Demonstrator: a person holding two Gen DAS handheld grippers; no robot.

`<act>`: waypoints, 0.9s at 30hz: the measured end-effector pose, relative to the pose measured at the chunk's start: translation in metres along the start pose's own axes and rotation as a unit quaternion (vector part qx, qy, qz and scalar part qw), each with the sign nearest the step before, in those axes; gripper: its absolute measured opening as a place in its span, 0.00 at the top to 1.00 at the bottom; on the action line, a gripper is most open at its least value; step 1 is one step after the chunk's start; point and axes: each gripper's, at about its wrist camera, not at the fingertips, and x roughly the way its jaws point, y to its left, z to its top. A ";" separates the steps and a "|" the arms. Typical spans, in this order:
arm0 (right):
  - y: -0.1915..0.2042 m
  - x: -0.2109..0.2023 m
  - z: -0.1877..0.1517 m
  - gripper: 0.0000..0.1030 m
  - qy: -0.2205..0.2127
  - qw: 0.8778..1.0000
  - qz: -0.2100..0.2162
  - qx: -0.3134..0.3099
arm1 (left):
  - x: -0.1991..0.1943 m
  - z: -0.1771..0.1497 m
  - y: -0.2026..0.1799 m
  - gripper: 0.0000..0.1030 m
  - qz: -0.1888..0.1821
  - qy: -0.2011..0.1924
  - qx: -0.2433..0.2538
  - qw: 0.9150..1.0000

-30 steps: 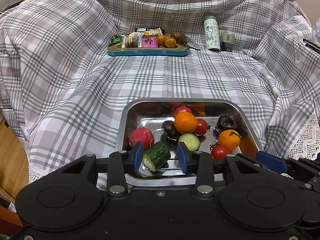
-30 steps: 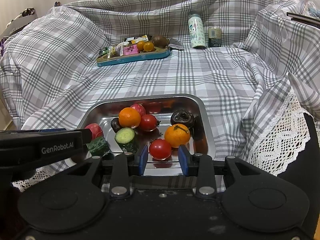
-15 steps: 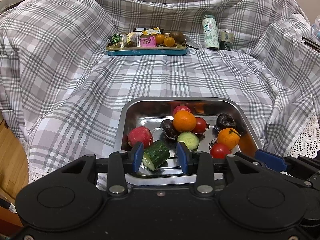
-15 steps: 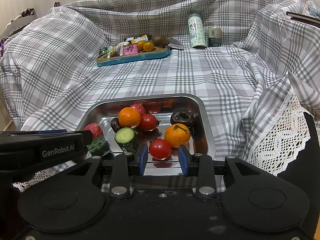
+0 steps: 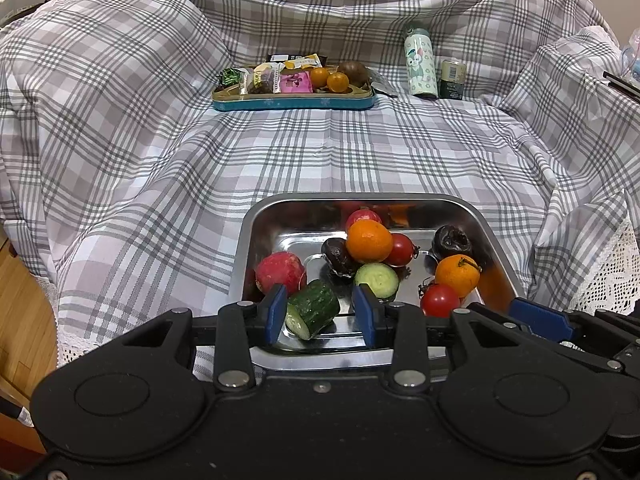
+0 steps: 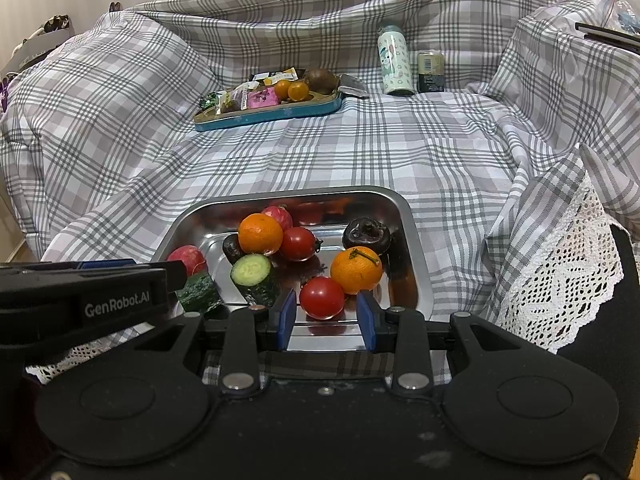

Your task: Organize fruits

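Almost nothing has shifted since a second ago: we see both grippers still poised at the near rim of the steel tray (image 5: 496, 236), the left one only a touch closer.

Going left to right in the left wrist view, the left gripper (image 5: 320, 314) stands wide apart, its blue fingers (image 5: 275, 312) flanking a dark cucumber chunk (image 5: 313, 309) at 6 o'clock in the tray without clearly touching it. At 9 o'clock lies a red fruit (image 5: 279, 272). Toward the centre a tangerine (image 5: 369, 241) sits against a dark wrinkled fruit (image 5: 339, 258), a second cucumber piece (image 5: 377, 279) and a tomato (image 5: 401, 249).

In the right wrist view, the right gripper (image 6: 326, 320) is also spread wide, framing a red tomato (image 6: 322, 297) at 5 o'clock; we cannot tell whether the pads touch it. Just beside it rests a stemmed orange (image 6: 356, 270), with a dark shrivelled fruit (image 6: 367, 235) at 2 o'clock.

Far off at 12 o'clock on the plaid cloth (image 6: 420, 148) stands a teal snack tray (image 6: 268, 114), then a patterned bottle (image 6: 394, 64) and a small can (image 6: 431, 71).
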 end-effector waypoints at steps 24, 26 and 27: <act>-0.006 0.017 0.009 0.65 0.026 1.000 0.001 0.012 | 0.010 0.004 -0.004 0.55 -0.004 0.010 0.011 1.000; -0.007 0.019 0.010 0.65 0.031 0.999 0.001 0.015 | 0.012 0.005 -0.005 0.55 -0.005 0.012 0.013 1.000; -0.008 0.021 0.010 0.65 0.033 0.999 0.001 0.017 | 0.012 0.005 -0.005 0.55 -0.006 0.013 0.014 1.000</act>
